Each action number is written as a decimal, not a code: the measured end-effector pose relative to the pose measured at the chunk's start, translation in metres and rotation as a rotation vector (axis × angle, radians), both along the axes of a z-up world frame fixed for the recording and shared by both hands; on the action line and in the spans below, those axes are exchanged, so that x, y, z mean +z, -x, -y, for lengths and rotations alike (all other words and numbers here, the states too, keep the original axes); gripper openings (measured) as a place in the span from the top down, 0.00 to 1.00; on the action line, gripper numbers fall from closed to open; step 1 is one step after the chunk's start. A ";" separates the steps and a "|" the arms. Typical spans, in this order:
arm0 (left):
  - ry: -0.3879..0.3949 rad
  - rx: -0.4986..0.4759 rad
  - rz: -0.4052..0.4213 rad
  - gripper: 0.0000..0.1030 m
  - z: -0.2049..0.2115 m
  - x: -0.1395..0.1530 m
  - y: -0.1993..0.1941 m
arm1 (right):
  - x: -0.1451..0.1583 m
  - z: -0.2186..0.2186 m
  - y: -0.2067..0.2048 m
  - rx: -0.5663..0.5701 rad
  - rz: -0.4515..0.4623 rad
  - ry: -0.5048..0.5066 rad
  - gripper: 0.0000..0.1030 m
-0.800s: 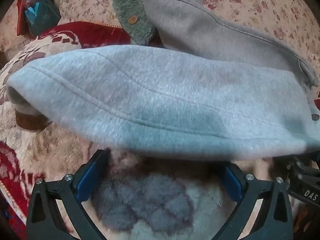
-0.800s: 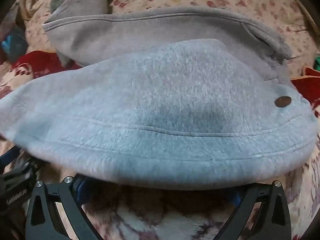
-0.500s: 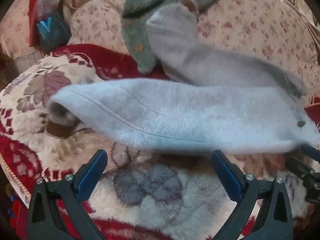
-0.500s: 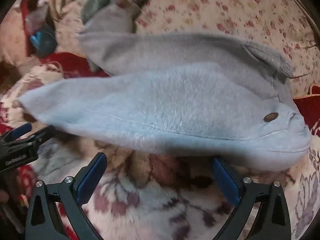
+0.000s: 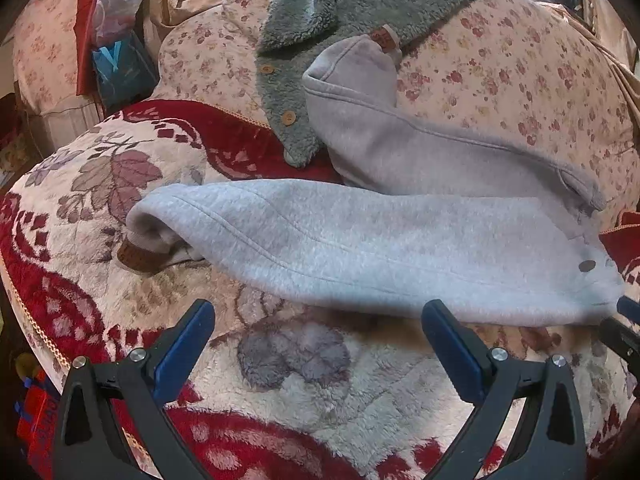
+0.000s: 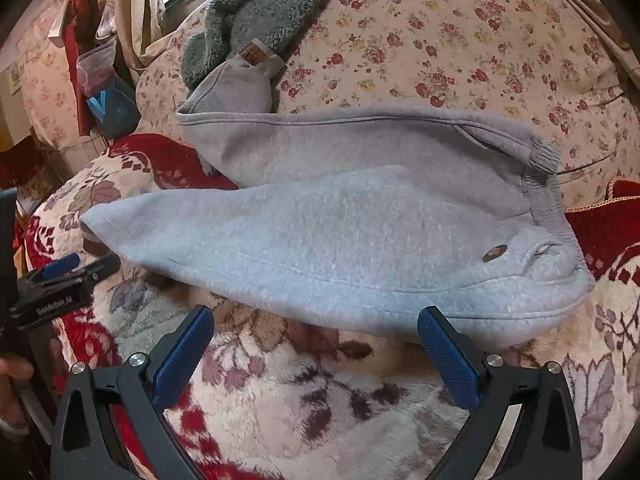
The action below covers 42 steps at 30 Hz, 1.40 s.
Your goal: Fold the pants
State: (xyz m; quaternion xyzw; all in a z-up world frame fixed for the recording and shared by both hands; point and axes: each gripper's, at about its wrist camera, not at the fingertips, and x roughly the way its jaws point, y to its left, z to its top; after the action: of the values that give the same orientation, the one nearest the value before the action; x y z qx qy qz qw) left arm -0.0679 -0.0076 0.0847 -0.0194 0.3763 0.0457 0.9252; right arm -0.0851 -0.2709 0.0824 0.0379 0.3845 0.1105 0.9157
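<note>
Grey fleece pants (image 5: 380, 248) lie on a patterned blanket, one leg spread toward the back, the near leg lying across in front with a brown cuff (image 5: 140, 258) at its left end. They also show in the right wrist view (image 6: 340, 232), waistband at the right with a small brown button (image 6: 494, 253). My left gripper (image 5: 318, 334) is open and empty, just in front of the near leg's edge. My right gripper (image 6: 316, 338) is open and empty, in front of the pants near the waist. The left gripper's tip shows in the right wrist view (image 6: 64, 266).
A red and cream floral blanket (image 5: 300, 380) covers the surface. A green fleece jacket (image 5: 360, 4) lies on the flowered cushion (image 5: 500, 72) behind. Bags and clutter (image 5: 116, 48) stand at the far left.
Both grippers have pulled back from the pants, which now look smaller and farther. The near leg lies flat on the blanket. Both grippers stay open.
</note>
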 end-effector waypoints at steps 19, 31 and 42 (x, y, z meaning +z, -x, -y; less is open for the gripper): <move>0.176 0.186 -0.089 0.00 -0.086 -0.033 -0.034 | -0.054 0.130 0.001 -0.192 -0.076 -0.194 0.00; 0.157 0.179 -0.082 0.00 -0.091 -0.047 -0.084 | -0.075 0.181 -0.051 -0.318 -0.133 -0.466 0.27; 0.236 0.038 -0.145 0.91 -0.074 -0.054 -0.099 | -0.061 0.195 -0.039 -0.310 -0.071 -0.553 0.75</move>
State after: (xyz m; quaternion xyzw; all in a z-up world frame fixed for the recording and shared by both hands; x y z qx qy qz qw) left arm 0.0310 0.0662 0.0305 -0.1320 0.4444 0.0200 0.8859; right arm -0.0465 -0.4662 0.0213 0.3472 0.3615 0.0686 0.8626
